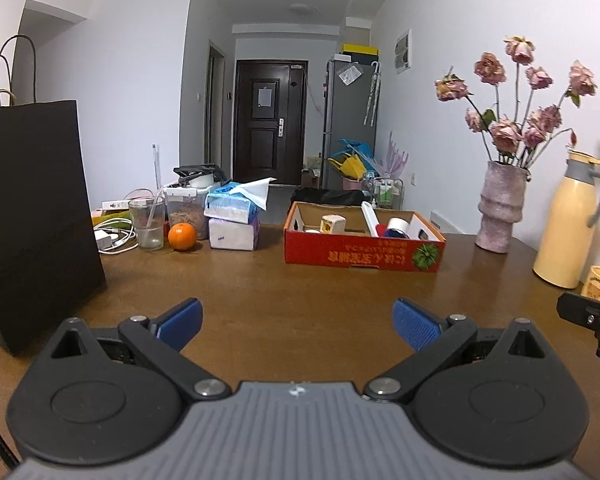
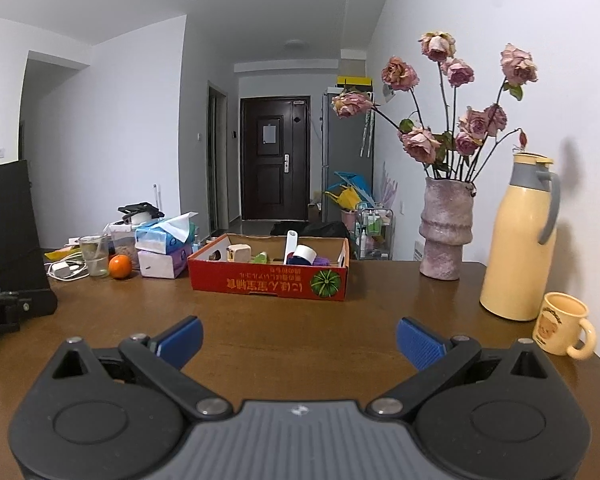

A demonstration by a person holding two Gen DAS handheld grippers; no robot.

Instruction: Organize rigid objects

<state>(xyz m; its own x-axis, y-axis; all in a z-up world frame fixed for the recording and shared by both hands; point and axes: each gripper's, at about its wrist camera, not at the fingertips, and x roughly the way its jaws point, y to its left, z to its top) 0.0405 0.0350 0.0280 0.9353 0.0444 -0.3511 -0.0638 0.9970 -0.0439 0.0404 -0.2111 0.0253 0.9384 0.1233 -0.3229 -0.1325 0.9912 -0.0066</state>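
Right wrist view: yellow mug [image 2: 562, 325] fully visible beside thermos [image 2: 516, 240]; left view clips it. Red box [image 1: 364, 240] of small objects mid-table, beyond both grippers. Left gripper [image 1: 298, 322], right gripper [image 2: 299, 340]: jaws wide, empty.

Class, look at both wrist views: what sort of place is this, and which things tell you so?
Most likely a lived-in flat: a wooden dining table holding a vase of dried roses and a thermos jug, with a fridge beside the dark front door.
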